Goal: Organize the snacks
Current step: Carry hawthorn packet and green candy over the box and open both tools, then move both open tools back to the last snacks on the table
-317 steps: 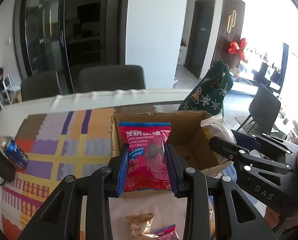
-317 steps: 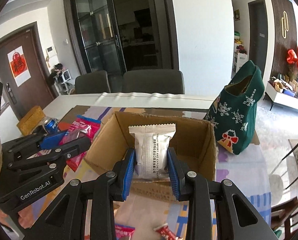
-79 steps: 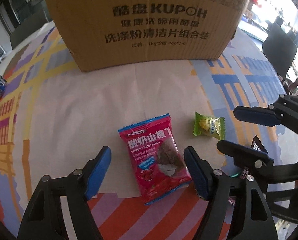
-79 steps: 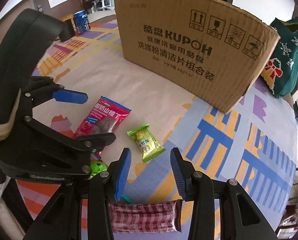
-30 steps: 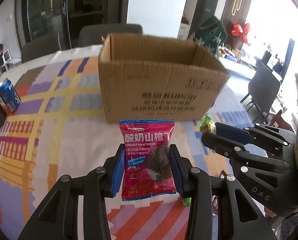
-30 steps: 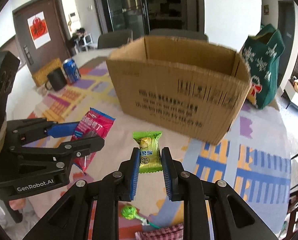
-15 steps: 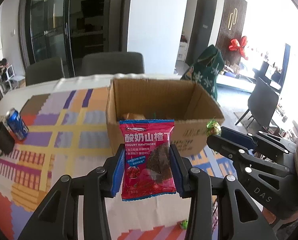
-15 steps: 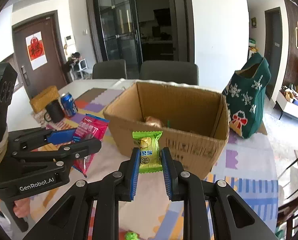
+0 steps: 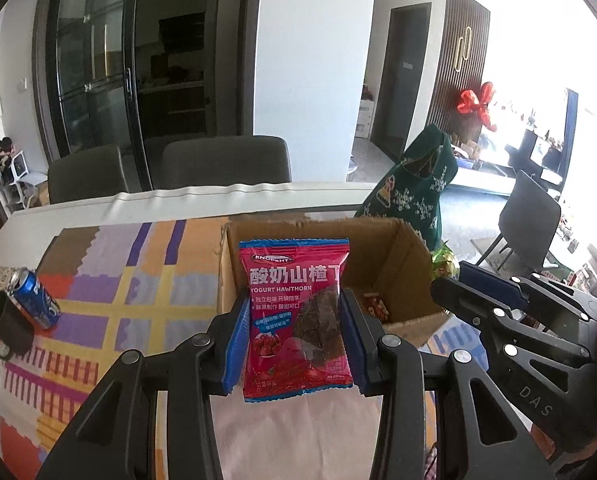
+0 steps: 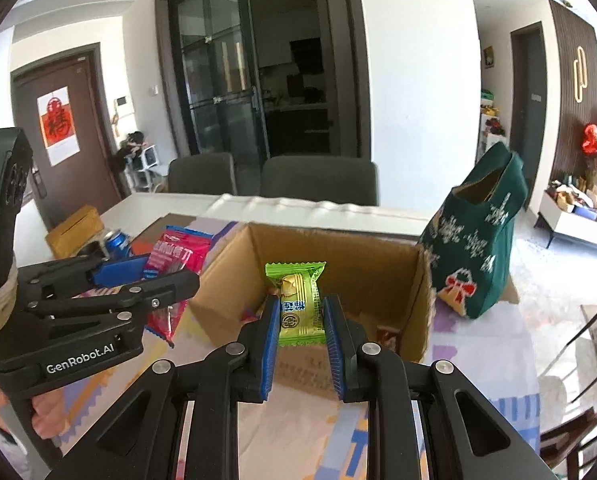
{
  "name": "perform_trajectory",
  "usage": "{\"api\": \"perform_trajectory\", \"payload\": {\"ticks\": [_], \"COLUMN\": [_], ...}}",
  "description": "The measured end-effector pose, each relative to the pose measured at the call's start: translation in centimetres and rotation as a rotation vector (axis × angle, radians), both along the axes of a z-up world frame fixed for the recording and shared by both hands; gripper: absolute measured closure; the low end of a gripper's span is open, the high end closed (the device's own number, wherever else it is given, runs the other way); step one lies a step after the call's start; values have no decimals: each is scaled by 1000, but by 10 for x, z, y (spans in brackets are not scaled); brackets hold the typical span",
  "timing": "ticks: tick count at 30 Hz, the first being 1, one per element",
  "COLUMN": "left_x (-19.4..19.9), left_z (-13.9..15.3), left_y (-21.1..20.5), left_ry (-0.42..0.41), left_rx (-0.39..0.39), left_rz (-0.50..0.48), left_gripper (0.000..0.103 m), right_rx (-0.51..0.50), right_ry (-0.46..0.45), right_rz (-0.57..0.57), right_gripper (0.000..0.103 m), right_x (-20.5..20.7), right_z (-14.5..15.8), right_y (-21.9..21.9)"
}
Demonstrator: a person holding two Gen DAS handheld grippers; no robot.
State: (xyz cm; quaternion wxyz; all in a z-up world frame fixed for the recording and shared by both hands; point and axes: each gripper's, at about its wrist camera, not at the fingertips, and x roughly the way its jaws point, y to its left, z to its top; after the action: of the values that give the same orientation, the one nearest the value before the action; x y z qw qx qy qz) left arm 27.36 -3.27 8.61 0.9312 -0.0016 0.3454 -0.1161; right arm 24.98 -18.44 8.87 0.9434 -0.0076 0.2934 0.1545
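My left gripper [image 9: 296,322] is shut on a red yogurt hawthorn packet [image 9: 297,320] and holds it upright above the near wall of the open cardboard box [image 9: 402,248]. My right gripper [image 10: 301,322] is shut on a small green candy [image 10: 297,304], held over the near side of the same box [image 10: 374,272]. A few snacks lie on the box floor [image 9: 376,306]. The right gripper with the candy shows at the right of the left wrist view [image 9: 444,268]. The left gripper with the red packet shows at the left of the right wrist view [image 10: 170,264].
A blue soda can [image 9: 34,298] and a black mug [image 9: 4,326] stand at the table's left. A green Christmas stocking bag [image 10: 482,240] stands right of the box. A yellow-brown box [image 10: 74,224] sits far left. Grey chairs [image 9: 226,158] stand behind the table.
Both grippers have risen and moved forward with their snacks, so I now look down into the box from above its near wall.
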Motion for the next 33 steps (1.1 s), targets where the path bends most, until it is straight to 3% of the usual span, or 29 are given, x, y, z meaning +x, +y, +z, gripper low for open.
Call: {"api": "perform_trajectory", "payload": {"ticks": [15, 18, 20, 21, 33], "left_x": [58, 61, 56, 51, -26], "left_z": [-16, -16, -15, -14, -14], "left_y": [-12, -12, -9, -8, -11], "left_ry": [54, 50, 35, 28, -29], "left_rx": [38, 67, 67, 65, 94], "left_rz": [24, 71, 84, 77, -5], "left_gripper": [61, 42, 38, 38, 35], "right_rx": [-15, -19, -27, -25, 4], "right_ry": [70, 83, 94, 98, 100], "right_rz": [-66, -72, -82, -91, -144], "right_gripper": [80, 79, 66, 64, 53], "right_x": [49, 55, 57, 56, -3], "right_z": [-12, -14, -17, -18, -20], "right_y": [-9, -9, -9, -9, -20]}}
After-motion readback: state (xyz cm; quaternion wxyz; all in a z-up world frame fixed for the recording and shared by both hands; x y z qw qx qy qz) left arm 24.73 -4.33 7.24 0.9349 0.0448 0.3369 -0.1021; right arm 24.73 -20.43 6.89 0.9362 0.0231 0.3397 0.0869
